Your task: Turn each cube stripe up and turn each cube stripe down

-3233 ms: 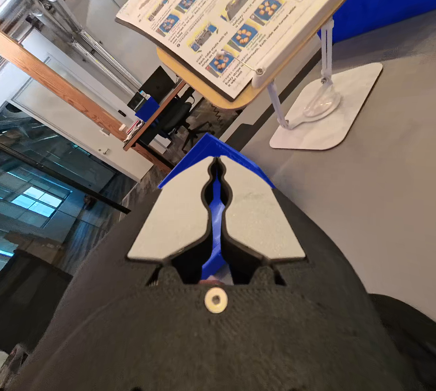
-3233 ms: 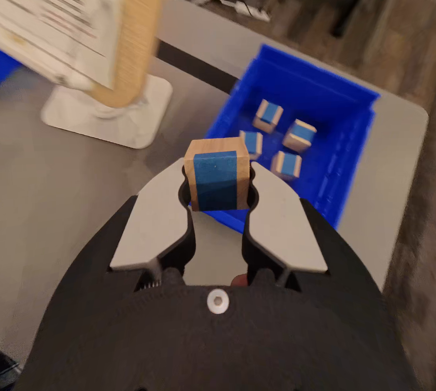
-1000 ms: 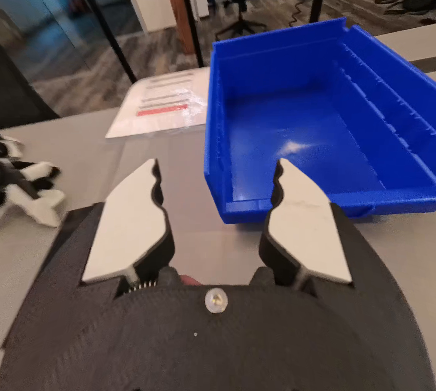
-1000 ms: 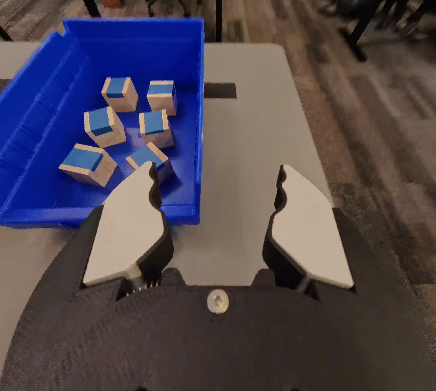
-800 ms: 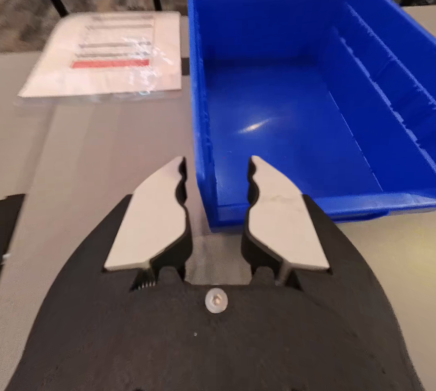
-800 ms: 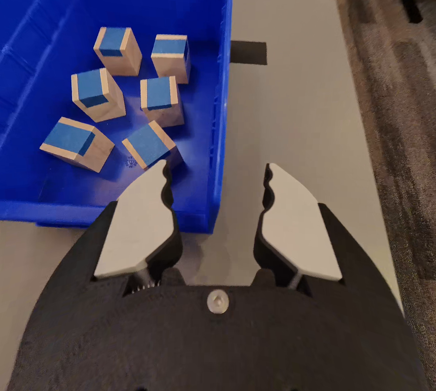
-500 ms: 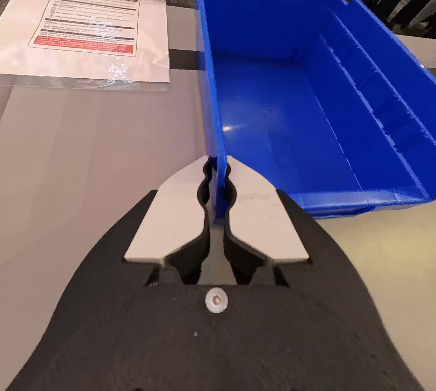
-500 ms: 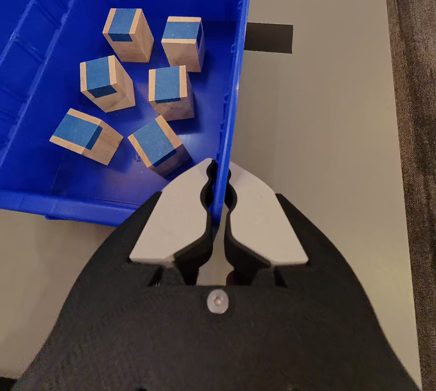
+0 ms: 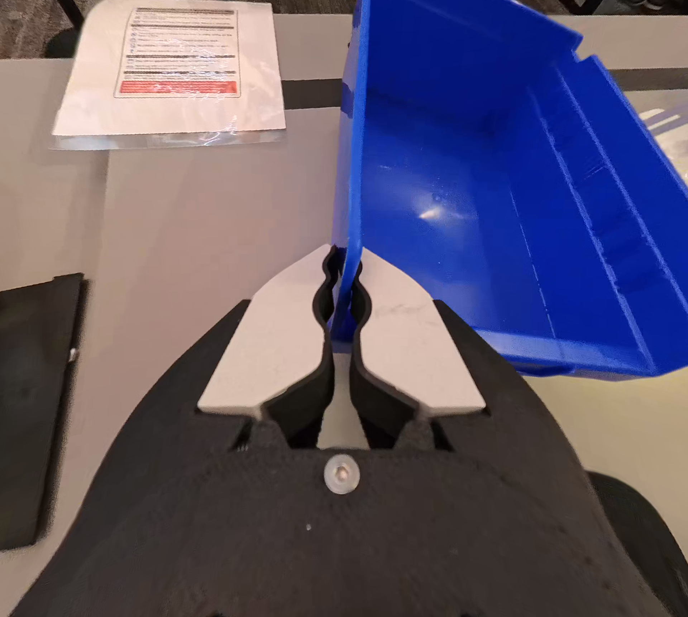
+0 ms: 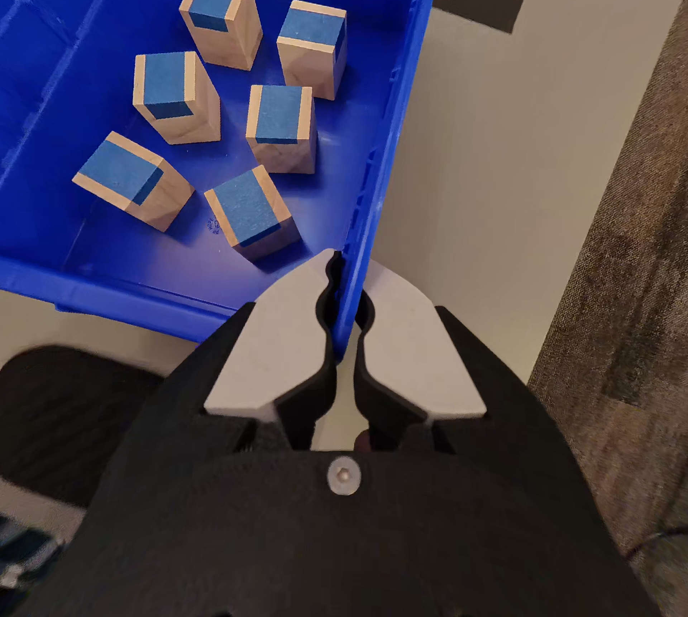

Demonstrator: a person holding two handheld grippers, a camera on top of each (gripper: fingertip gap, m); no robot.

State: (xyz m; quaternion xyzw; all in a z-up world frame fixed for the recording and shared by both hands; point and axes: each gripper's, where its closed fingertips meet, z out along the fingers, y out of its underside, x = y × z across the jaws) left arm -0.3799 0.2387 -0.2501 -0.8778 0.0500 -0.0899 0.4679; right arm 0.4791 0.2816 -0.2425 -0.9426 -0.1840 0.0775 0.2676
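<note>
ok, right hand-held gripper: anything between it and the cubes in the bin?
Nothing lies between them, but the right hand-held gripper is shut on the bin's side wall, so it must let go first. The six cubes sit uncovered on the bin floor, stripes up.

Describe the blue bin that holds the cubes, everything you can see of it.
The blue bin looks like glossy moulded plastic, open-topped, with ribbed walls and a low front lip. It sits on the grey table. Six wooden cubes rest inside, blue stripes up. The right gripper is closed on its right wall.
</note>
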